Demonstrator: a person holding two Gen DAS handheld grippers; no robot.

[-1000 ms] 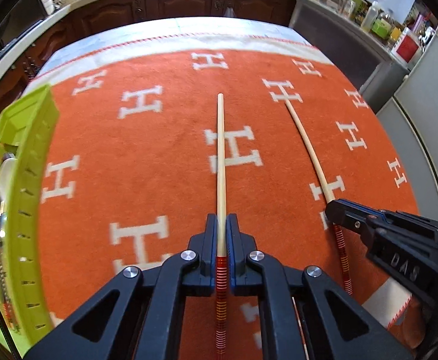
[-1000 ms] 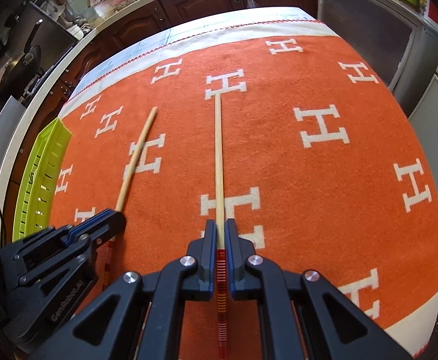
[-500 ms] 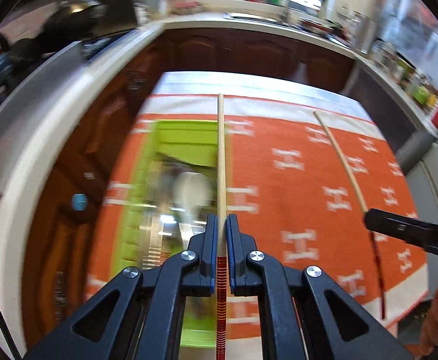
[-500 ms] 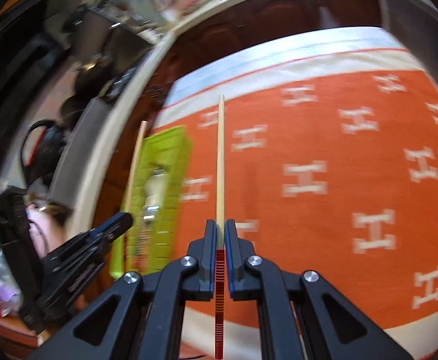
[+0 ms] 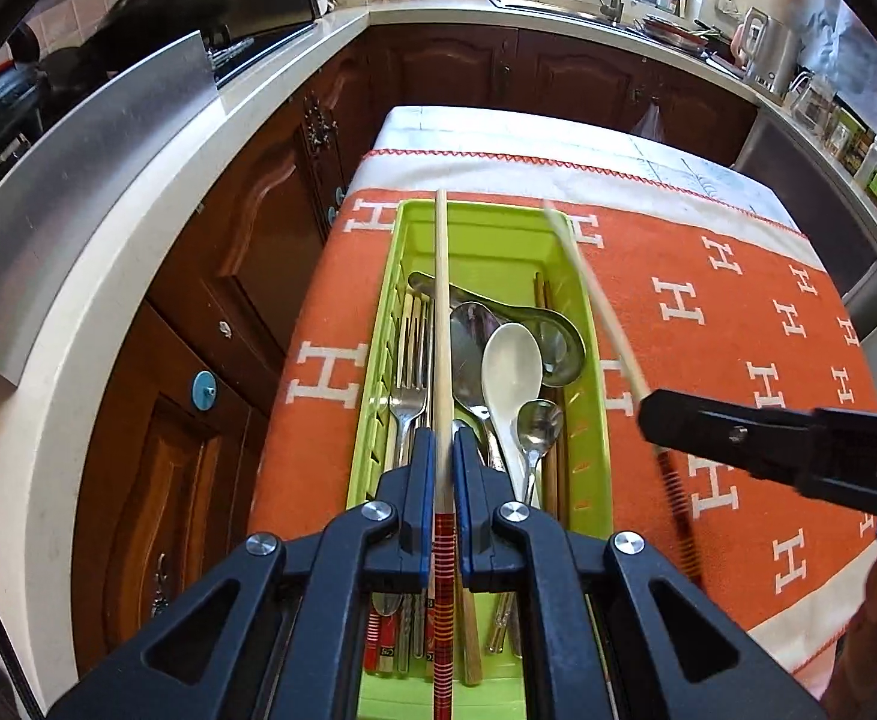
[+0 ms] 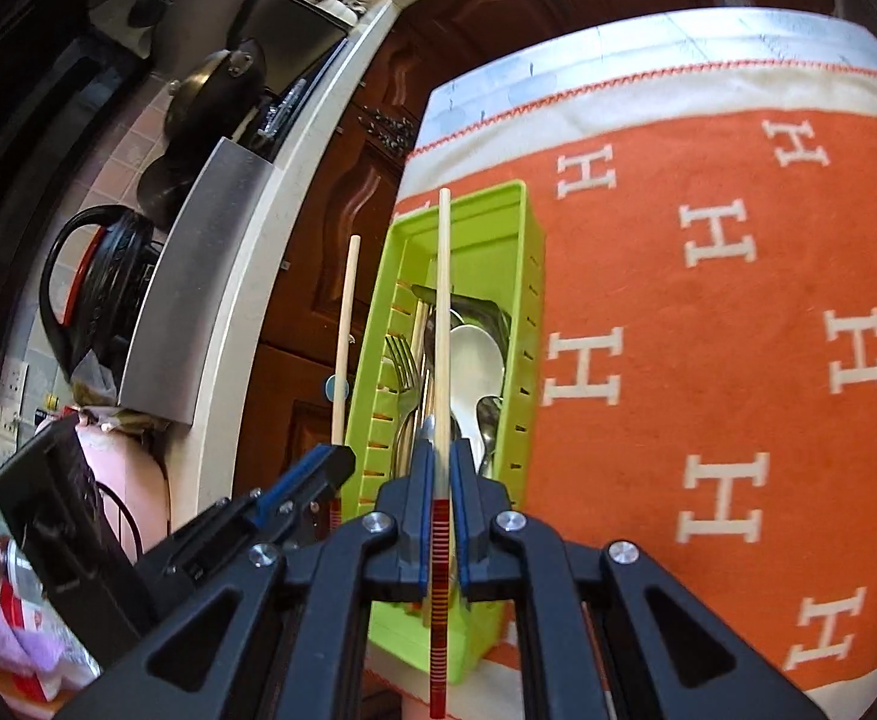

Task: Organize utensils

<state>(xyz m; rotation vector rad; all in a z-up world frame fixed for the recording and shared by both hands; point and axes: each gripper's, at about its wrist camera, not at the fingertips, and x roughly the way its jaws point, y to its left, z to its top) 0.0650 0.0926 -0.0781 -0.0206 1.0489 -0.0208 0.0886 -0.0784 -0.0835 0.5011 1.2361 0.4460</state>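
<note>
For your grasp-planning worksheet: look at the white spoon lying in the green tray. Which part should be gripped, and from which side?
Grip the white spoon across its narrow handle just below the bowl, coming from above. It lies flat in the green tray, crowded by metal spoons and a fork, so side approaches look blocked; the wide, rounded bowl would likely slip.

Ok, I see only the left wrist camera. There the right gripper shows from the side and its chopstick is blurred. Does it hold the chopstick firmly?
Observer: Yes. In the right wrist view the right gripper is shut on its chopstick, with the red-striped end sticking out behind the fingers.
Operator: And where does that chopstick point? For me it seems to be beside the tray.
Observer: From its own camera it runs along the middle of the green tray, above the cutlery, and its tip is near the far wall.
</note>
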